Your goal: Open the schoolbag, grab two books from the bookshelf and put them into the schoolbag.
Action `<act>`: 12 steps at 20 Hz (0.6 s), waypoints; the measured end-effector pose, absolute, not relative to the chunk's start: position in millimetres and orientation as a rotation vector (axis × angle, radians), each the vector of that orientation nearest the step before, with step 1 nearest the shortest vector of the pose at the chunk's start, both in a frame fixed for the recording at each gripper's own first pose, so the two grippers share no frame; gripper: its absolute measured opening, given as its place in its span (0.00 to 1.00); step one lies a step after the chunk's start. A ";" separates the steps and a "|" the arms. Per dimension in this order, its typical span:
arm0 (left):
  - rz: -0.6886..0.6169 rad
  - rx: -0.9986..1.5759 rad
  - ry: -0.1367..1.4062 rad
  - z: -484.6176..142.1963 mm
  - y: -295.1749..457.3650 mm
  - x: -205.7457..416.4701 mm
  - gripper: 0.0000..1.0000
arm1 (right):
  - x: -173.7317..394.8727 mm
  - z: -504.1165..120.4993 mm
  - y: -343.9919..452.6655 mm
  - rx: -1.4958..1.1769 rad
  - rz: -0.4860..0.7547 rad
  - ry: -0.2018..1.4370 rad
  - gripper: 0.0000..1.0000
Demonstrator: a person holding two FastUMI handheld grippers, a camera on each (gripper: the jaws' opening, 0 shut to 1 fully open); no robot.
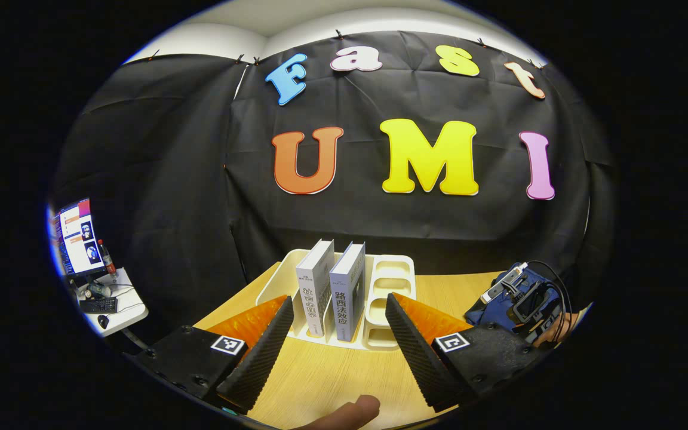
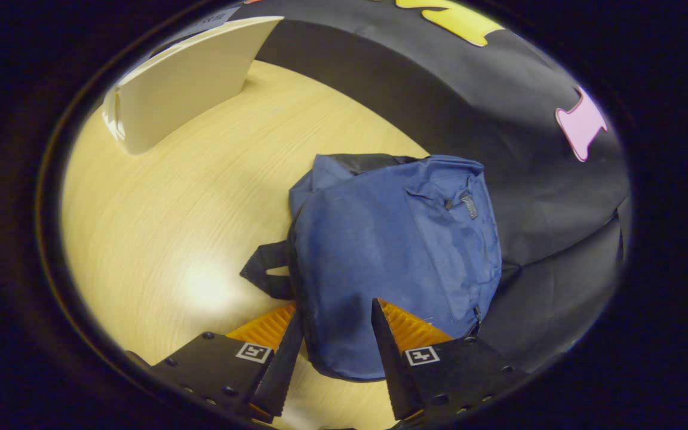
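My left tongs (image 1: 339,325) gape empty before two books (image 1: 332,289); my right tongs (image 2: 337,334) (also open) straddle the schoolbag (image 2: 392,251).

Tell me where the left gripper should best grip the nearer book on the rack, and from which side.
Probably by the upper spine of the right-hand book, coming straight from the front. It stands upright in the white rack, spine toward the open left gripper, with a gap beside it for a finger.
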State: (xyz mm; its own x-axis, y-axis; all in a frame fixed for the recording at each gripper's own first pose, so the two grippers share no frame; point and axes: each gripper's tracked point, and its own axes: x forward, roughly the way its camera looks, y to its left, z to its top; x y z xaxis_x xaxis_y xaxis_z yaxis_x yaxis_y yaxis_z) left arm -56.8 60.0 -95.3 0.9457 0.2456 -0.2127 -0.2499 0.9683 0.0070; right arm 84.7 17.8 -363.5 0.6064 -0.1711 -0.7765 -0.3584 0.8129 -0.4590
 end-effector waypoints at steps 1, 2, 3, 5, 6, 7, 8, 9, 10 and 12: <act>0.251 -0.020 0.216 -97.0 61.5 -58.1 1.00 | 88.1 -362.6 19.7 -0.656 0.121 0.917 0.66; 0.248 -0.023 0.218 -99.0 62.3 -58.4 1.00 | 91.0 -362.6 19.9 -0.671 0.112 0.916 0.66; 0.249 -0.028 0.221 -100.5 64.4 -58.0 1.00 | 94.5 -365.8 18.7 -0.671 0.092 0.924 0.66; 0.250 -0.038 0.230 -105.3 67.2 -59.2 1.00 | 98.3 -375.0 20.8 -0.672 0.077 0.953 0.74; 0.251 -0.039 0.234 -106.6 68.4 -58.9 1.00 | 101.3 -374.3 22.0 -0.692 0.073 0.944 0.65; 0.250 -0.038 0.237 -108.1 69.2 -59.2 1.00 | 101.6 -371.8 24.8 -0.715 0.077 0.939 0.60; 0.249 -0.034 0.237 -108.3 70.6 -59.5 1.00 | 98.9 -372.1 27.5 -0.723 0.079 0.942 0.61; 0.249 -0.030 0.235 -108.3 72.1 -61.7 1.00 | 93.3 -368.4 27.9 -0.719 0.073 0.951 0.46; 0.247 -0.027 0.236 -108.2 74.2 -61.0 1.00 | 95.1 -367.0 25.6 -0.719 0.067 0.947 0.54; 0.249 -0.030 0.243 -111.2 77.5 -59.2 1.00 | 95.1 -353.0 22.0 -0.729 0.045 0.926 0.24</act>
